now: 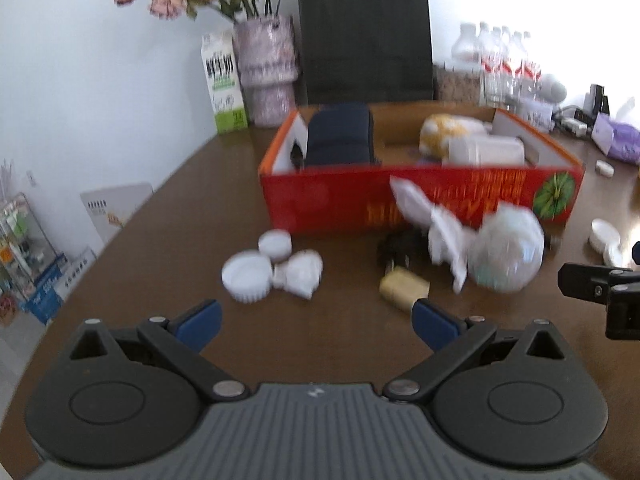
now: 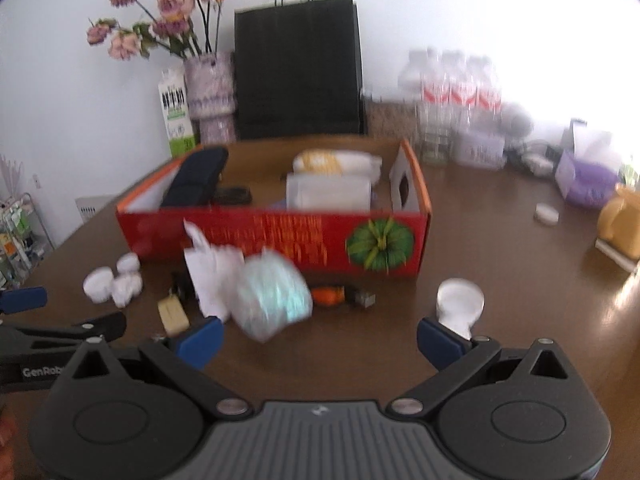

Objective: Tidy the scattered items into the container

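With both the left gripper (image 1: 316, 322) and right gripper (image 2: 320, 338) spread wide and empty, the crinkled white plastic bag (image 2: 272, 294) lies ahead of the right fingers, placed for pickup into the red cardboard box (image 2: 280, 236).

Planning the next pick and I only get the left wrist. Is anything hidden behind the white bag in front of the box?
Observer: Yes. An orange item lies on the table just right of the bag, in front of the box.
Operator: Anything else there?
Observer: A small grey block sits right beside the orange item, on its far side from the bag.
Operator: I only see an edge of the other gripper. What state is it in?
Observer: The right tongs are open, with nothing between them.
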`<action>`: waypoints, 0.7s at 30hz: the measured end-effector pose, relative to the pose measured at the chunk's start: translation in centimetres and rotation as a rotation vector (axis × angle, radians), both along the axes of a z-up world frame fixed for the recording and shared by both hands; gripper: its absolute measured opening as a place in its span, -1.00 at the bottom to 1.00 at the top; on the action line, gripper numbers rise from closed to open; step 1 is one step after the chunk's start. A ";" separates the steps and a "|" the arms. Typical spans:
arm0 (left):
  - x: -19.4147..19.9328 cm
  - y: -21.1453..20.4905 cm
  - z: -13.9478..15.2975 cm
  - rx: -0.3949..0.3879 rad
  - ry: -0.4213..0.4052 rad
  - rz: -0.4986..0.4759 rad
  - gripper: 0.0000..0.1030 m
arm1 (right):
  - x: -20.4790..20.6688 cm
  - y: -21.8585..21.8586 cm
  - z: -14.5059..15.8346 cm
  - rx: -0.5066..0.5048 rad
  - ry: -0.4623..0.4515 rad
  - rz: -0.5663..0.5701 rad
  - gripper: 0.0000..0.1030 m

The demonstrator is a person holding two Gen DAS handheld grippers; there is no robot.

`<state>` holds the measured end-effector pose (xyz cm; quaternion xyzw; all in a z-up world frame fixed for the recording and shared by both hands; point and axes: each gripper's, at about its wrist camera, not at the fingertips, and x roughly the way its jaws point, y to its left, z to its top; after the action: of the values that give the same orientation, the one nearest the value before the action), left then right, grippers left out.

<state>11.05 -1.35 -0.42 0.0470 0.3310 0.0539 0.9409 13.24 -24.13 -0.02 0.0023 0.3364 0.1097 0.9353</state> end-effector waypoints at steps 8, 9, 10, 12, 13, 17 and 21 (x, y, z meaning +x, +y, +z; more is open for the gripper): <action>0.1 1.2 -2.3 -0.051 0.061 0.007 1.00 | 0.3 0.9 -2.9 -0.026 0.070 0.017 1.00; 0.2 1.3 -2.4 -0.057 0.063 0.010 1.00 | 0.5 1.0 -3.0 -0.029 0.073 0.017 1.00; 0.4 1.5 -2.5 -0.062 0.066 0.012 1.00 | 0.7 1.1 -3.1 -0.031 0.076 0.018 1.00; 0.9 1.7 -2.8 -0.073 0.073 0.014 1.00 | 1.0 1.4 -3.4 -0.042 0.072 0.014 1.00; 1.1 1.9 -2.8 -0.084 0.070 0.015 1.00 | 1.3 1.5 -3.4 -0.049 0.071 0.010 1.00; 2.3 2.2 -2.9 -0.108 0.072 0.014 1.00 | 2.3 2.0 -3.6 -0.073 0.058 -0.003 1.00; 3.7 2.2 -3.0 -0.109 0.063 0.011 1.00 | 3.9 2.3 -3.7 -0.069 0.046 -0.014 1.00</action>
<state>14.76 0.87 -3.43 -0.0046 0.3632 0.0393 0.9309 17.16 -21.84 -3.76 -0.0251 0.3613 0.0915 0.9276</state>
